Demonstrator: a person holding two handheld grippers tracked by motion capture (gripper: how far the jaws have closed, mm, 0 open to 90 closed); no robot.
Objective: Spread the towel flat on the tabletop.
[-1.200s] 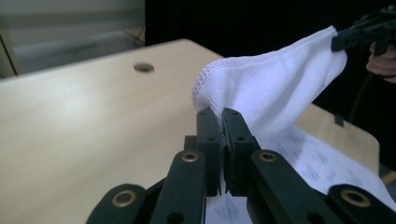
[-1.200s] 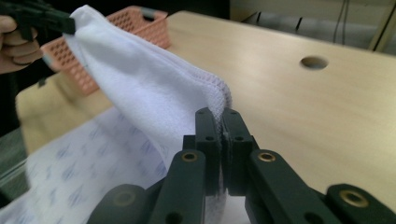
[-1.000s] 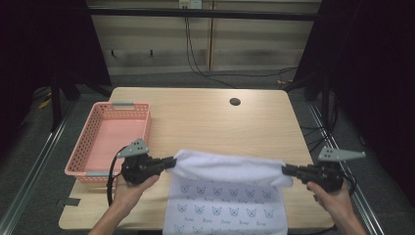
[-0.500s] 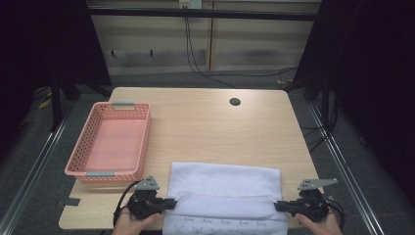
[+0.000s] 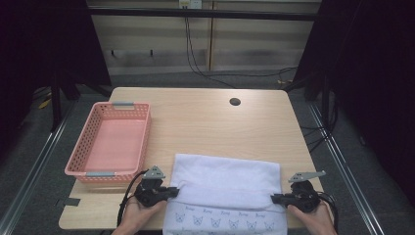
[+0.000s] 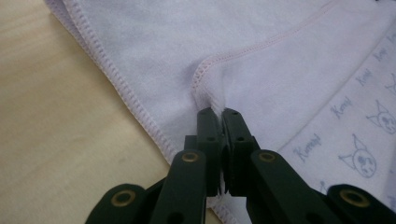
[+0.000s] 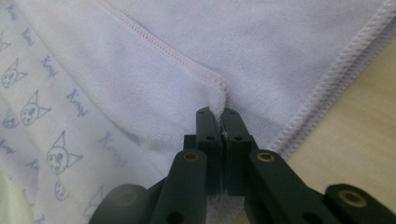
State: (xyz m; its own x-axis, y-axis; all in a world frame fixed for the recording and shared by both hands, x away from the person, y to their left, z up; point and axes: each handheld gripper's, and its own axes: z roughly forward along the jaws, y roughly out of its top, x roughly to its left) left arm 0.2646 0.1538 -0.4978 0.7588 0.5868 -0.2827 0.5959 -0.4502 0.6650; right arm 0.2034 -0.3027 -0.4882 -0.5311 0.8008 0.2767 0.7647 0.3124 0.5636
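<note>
Pinched tight, both pairs of black fingers [image 6: 219, 122] hold stitched corners of the white terry towel with the blue cat-face print [image 5: 226, 182]. From my left gripper [image 5: 172, 191] I look straight down onto a hemmed corner bunched between the pads; my right gripper [image 5: 275, 198] has the matching corner clamped the same way, its fingertips [image 7: 218, 122] meeting on a thin tuft of cloth.

I judge the fold as about halfway. The upper layer is laid back over the lower one on the light wooden table [image 5: 205, 122], plain side up, and a strip of the printed face shows along the near edge between my hands. The held corners sit low, at or just above the lower layer; I cannot tell whether they touch it. What is left, as I read it: let go of both corners, then probably fold again and move the towel into the pink plastic mesh basket [image 5: 139, 142] at the left.

On edges: the towel's near part hangs off the table's front edge, so any backward pull could drag it off. The far fold lies straight and well clear of the small dark hole in the tabletop [image 5: 235, 102]. The basket stands just beside my left gripper, leaving little sideways room there; the right side has open table out to its edge.
</note>
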